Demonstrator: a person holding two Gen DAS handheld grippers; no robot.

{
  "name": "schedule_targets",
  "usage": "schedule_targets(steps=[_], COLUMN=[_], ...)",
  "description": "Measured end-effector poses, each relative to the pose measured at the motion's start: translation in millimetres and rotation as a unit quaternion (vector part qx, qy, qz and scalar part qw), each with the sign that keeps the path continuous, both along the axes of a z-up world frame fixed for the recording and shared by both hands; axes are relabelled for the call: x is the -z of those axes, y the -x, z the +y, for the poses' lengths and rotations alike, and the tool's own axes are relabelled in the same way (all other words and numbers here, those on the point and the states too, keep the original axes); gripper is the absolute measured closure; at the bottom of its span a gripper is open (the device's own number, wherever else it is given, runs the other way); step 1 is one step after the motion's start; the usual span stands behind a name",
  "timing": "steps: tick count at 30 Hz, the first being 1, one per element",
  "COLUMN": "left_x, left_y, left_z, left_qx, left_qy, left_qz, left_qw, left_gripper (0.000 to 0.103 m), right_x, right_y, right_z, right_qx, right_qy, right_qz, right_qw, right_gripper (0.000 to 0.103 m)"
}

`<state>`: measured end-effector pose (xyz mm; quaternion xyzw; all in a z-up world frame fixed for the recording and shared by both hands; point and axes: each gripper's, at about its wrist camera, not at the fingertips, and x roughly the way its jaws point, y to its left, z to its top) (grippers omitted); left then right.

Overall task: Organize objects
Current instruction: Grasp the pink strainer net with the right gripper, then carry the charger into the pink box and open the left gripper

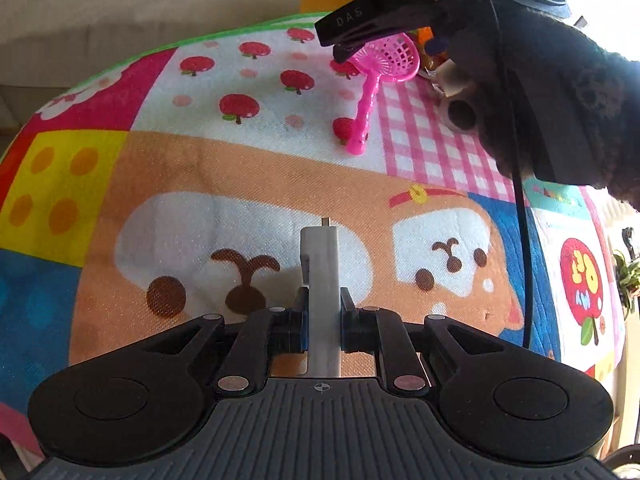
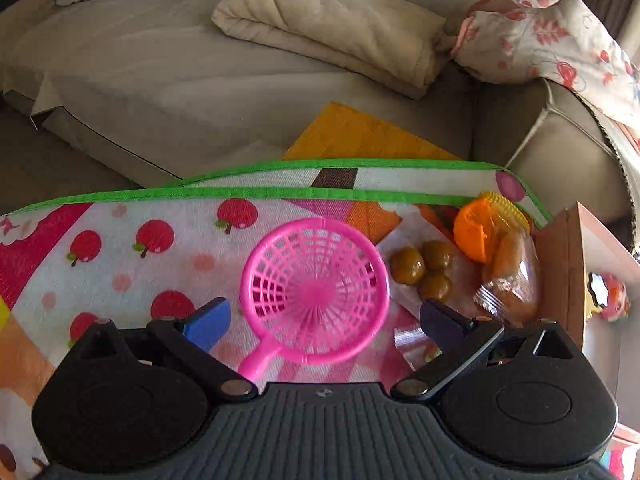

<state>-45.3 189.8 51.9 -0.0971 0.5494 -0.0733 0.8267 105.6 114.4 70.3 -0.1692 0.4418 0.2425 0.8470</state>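
Gripping a white plug-like adapter (image 1: 322,280), the left claw (image 1: 323,312) is clenched on it; the right claw (image 2: 324,320) hangs released above the pink strainer (image 2: 316,284) on the mat (image 2: 120,240). Straddle the strainer's rim squarely before clenching.

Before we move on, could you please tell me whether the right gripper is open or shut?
Open: the right gripper has its fingers spread either side of the pink sieve, touching nothing.
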Motion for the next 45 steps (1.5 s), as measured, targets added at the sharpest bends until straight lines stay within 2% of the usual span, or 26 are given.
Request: schedule_targets(steps=[1, 3, 6, 10, 13, 18, 23, 27, 33, 36, 41, 45], left_x=[1, 2, 1, -1, -4, -16, -28, -49, -88, -110, -139, -150], left_y=[0, 2, 1, -1, -2, -9, -18, -33, -80, -116, -180, -211], left_z=[1, 5, 6, 2, -8, -40, -82, -117, -182, -214, -265, -297], left_qx=[-0.001, -0.004, 0.0, 0.022, 0.039, 0.088, 0.133, 0.149, 0.159, 0.162, 0.152, 0.138], left_qy=[0.004, 0.01, 0.012, -0.001, -0.019, -0.013, 0.01, 0.03, 0.025, 0.024, 0.045, 0.017], left_qz=[0.0, 0.0, 0.001, 0.001, 0.005, 0.01, 0.026, 0.03, 0.001, -0.034, -0.103, -0.139], left_qw=[1.0, 0.9999, 0.9999, 0.9998, 0.9991, 0.996, 0.9907, 0.988, 0.987, 0.9859, 0.982, 0.9805], left_gripper=[0.088, 0.088, 0.088, 0.088, 0.088, 0.088, 0.088, 0.088, 0.088, 0.088, 0.087, 0.083], right_x=[1, 1, -2, -12, -20, -20, -22, -41, -71, -79, -91, -92], right_y=[-5, -11, -9, 17, 46, 96, 135, 147, 151, 146, 125, 110], right_z=[4, 8, 3, -18, -47, -113, -181, -226, -273, -284, -313, -328], right_qx=[0.004, 0.021, 0.042, 0.029, 0.028, 0.052, 0.116, 0.166, 0.201, 0.198, 0.196, 0.176], right_qy=[0.002, 0.002, -0.008, -0.013, -0.012, 0.013, 0.026, 0.01, -0.028, -0.024, -0.061, -0.067], right_qz=[0.002, 0.01, 0.023, 0.035, 0.041, 0.059, 0.096, 0.097, 0.095, 0.078, 0.078, 0.078], right_qw=[1.0, 1.0, 0.999, 0.999, 0.999, 0.997, 0.988, 0.981, 0.974, 0.977, 0.976, 0.979], right_gripper=[0.006, 0.02, 0.02, 0.02, 0.02, 0.02, 0.02, 0.02, 0.02, 0.02, 0.02, 0.02])
